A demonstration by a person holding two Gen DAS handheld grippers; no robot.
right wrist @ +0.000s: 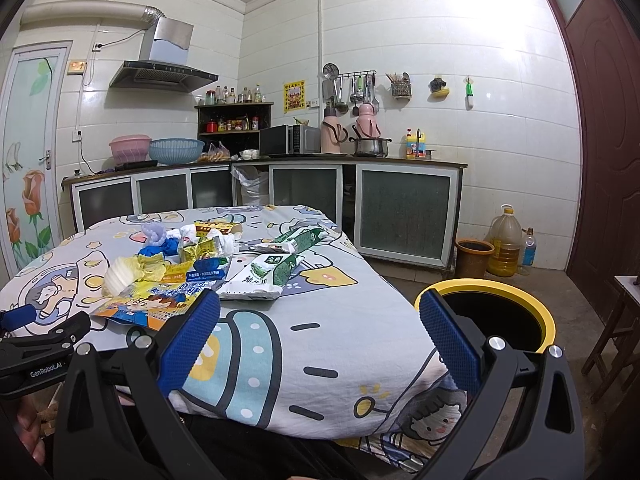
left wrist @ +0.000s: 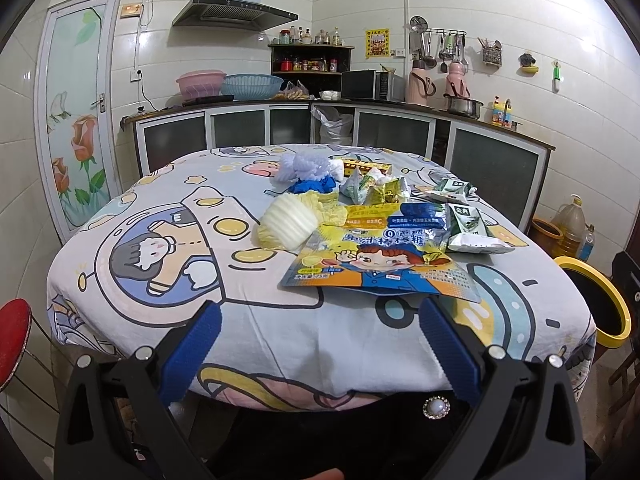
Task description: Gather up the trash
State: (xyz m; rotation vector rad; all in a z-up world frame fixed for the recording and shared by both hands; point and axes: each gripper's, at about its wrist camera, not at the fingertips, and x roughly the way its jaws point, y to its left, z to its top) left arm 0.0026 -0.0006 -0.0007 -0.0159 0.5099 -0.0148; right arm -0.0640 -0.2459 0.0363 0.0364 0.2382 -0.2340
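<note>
A pile of trash lies on the table (left wrist: 152,308): a blue and yellow snack bag (left wrist: 380,264) nearest me, a white ridged cup with yellow wrapper (left wrist: 290,222), green and white packets (left wrist: 472,232), crumpled wrappers (left wrist: 372,190) and blue and lilac scraps (left wrist: 308,172). The same pile shows in the right wrist view, with the snack bag (right wrist: 148,306) and green packet (right wrist: 260,274). My left gripper (left wrist: 320,320) is open and empty at the table's near edge, short of the snack bag. My right gripper (right wrist: 320,316) is open and empty. A black bin with a yellow rim (right wrist: 504,312) stands right of the table.
The bin also shows in the left wrist view (left wrist: 600,304). A red stool (left wrist: 14,340) stands at the left. An oil jug (right wrist: 506,242) and a brown pot (right wrist: 474,258) sit on the floor by the cabinets (right wrist: 404,212). A wooden stool (right wrist: 616,328) is at far right.
</note>
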